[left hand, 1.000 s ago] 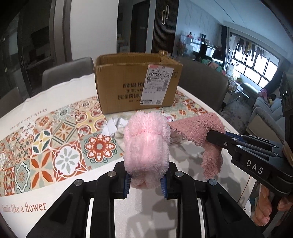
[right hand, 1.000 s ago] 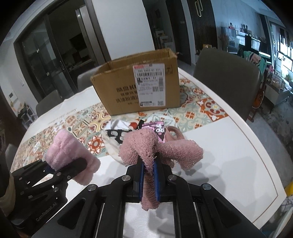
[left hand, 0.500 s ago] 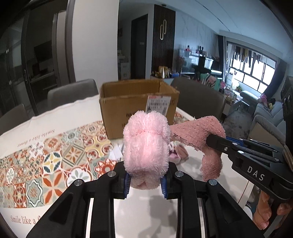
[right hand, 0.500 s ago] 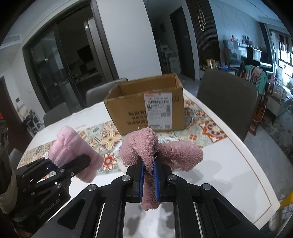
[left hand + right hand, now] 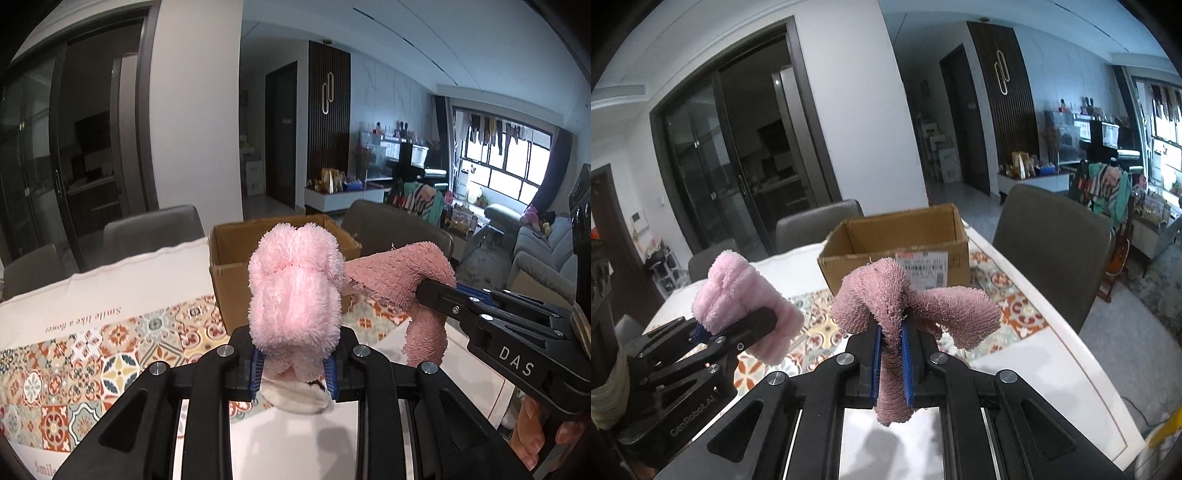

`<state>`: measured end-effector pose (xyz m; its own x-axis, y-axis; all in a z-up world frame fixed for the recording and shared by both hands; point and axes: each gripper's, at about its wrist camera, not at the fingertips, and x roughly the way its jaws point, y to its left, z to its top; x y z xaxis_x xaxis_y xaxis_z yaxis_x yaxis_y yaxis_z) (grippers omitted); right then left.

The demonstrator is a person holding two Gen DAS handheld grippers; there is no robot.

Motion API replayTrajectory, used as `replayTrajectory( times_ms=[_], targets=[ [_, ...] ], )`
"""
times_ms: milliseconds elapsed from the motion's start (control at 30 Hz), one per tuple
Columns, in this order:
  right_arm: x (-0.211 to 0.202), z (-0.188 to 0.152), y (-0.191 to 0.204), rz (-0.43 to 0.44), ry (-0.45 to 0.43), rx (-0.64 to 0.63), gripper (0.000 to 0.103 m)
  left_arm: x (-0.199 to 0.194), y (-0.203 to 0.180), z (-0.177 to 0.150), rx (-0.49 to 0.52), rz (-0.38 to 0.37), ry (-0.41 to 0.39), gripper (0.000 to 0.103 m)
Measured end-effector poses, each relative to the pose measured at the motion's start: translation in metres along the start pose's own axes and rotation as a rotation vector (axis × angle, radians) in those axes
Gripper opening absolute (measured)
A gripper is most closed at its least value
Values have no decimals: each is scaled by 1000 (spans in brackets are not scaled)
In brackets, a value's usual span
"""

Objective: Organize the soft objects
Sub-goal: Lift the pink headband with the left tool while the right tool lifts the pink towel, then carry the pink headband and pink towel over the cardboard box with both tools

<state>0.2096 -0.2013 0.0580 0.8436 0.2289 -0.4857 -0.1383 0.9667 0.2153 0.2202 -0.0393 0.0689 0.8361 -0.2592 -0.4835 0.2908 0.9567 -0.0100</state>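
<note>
Two soft cloths hang aloft short of the cardboard box (image 5: 897, 251) ahead: our left hand-held gripper (image 5: 293, 363) pinches the pale pink cloth (image 5: 295, 295); our right hand-held gripper (image 5: 891, 363) clamps the dusty pink towel (image 5: 908, 306), whose loose end may snag the rim.

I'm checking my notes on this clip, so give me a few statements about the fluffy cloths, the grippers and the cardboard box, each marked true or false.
1. The left gripper is clamped on a light pink fluffy cloth. True.
2. The right gripper is open and holds nothing. False: it is shut on a darker dusty-pink terry cloth.
3. The brown cardboard box is open at the top. True.
4. Both cloths already lie inside the box. False: both are held in front of it.
5. The box stands on the floor. False: it stands on the table with the patterned tile-print mat.
</note>
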Motion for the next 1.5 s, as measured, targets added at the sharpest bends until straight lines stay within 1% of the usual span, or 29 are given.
replayTrajectory(
  times_ms=[433,900,1200,1333,1500],
  targets=[
    [3,36,3,4,-97,-16,11,8,7,36,18,30,-61,27],
    [30,67,5,6,-160,-47,11,36,19,67,44,39,-116,27],
    [53,78,3,5,-186,-62,11,67,27,76,29,36,-112,27],
    [65,84,0,4,-196,-55,11,85,33,80,17,22,-96,27],
    [85,92,-2,23,-204,-65,11,109,39,83,8,25,-80,27]
  ],
)
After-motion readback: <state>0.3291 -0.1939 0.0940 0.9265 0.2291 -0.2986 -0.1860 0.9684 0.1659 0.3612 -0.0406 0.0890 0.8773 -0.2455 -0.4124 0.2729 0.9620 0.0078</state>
